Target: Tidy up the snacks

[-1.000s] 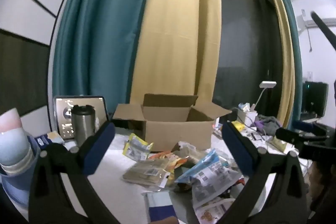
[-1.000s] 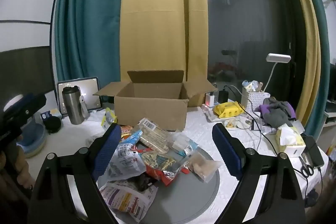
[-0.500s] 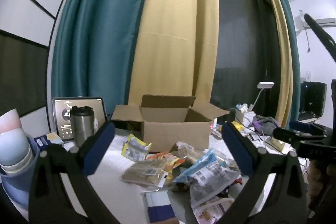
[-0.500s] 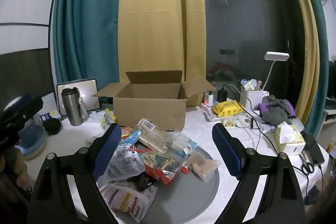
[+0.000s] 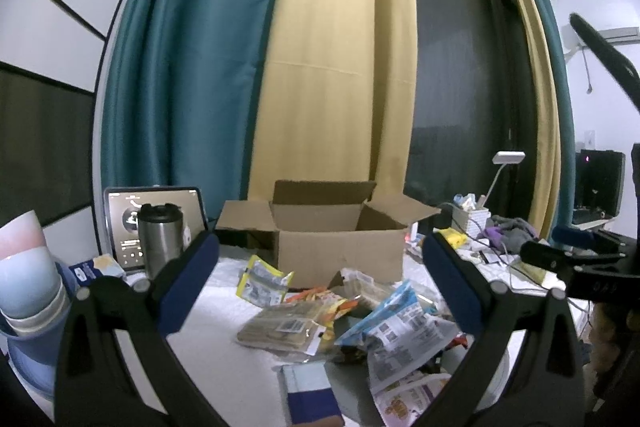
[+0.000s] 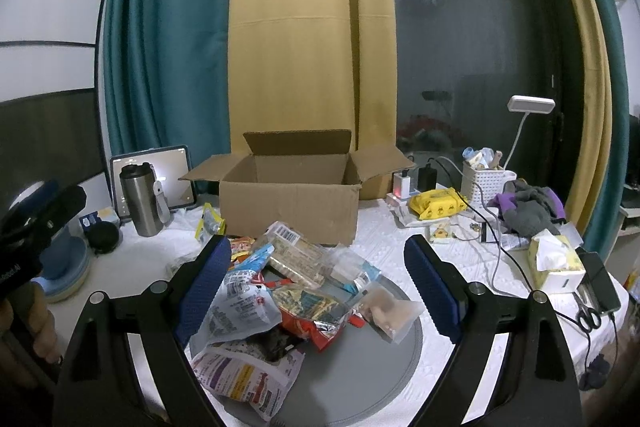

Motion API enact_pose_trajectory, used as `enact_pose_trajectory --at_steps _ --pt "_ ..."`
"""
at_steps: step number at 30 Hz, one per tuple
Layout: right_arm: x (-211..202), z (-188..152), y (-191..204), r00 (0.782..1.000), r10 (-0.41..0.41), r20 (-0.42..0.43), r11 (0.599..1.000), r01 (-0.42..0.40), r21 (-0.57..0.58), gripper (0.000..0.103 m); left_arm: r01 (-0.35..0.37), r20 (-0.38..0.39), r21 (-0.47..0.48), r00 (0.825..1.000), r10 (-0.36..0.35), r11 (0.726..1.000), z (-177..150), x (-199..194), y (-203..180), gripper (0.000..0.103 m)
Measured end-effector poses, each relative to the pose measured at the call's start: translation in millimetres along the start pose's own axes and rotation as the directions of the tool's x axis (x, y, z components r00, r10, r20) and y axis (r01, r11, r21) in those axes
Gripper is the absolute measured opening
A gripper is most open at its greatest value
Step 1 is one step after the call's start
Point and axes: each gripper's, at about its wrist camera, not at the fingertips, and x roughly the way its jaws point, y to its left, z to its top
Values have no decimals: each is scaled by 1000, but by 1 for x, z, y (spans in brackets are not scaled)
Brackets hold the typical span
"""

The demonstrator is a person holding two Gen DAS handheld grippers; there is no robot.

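Left gripper (image 5: 320,283): jaws spread wide, holding nothing, raised above the near edge of the desk (image 5: 224,359).
Right gripper (image 6: 318,279): jaws likewise released and empty, framing the heap from above.
Snack pile (image 6: 292,291): loose heap of packets on the desk and a grey round mat (image 6: 360,371), just in front of the box.
White printed bag (image 6: 244,375): nearest, crinkled film, light and slippery; best pinched at a flat sealed edge.
Clear pouch (image 6: 390,311): right edge of the heap, soft, contents probably crushable; grip the seam, not the middle.
Barcoded cracker pack (image 6: 294,255): stiffer, likely brittle inside; take across the narrow side.
Yellow packet (image 6: 209,223): apart from the heap, lying left of the box.
Cardboard box (image 6: 290,199): flaps open, behind the heap, seemingly empty; likely destination.
Steel tumbler (image 6: 140,199): upright, far left, before a tablet (image 6: 176,179).
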Motion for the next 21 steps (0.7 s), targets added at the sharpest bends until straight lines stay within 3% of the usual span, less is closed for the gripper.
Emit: enact_pose_trajectory --at_steps 21 --pt "0 -1 2 1000 7 -1 1000 -7 3 91 3 -1 1 1000 -3 1000 -5 0 0 102"
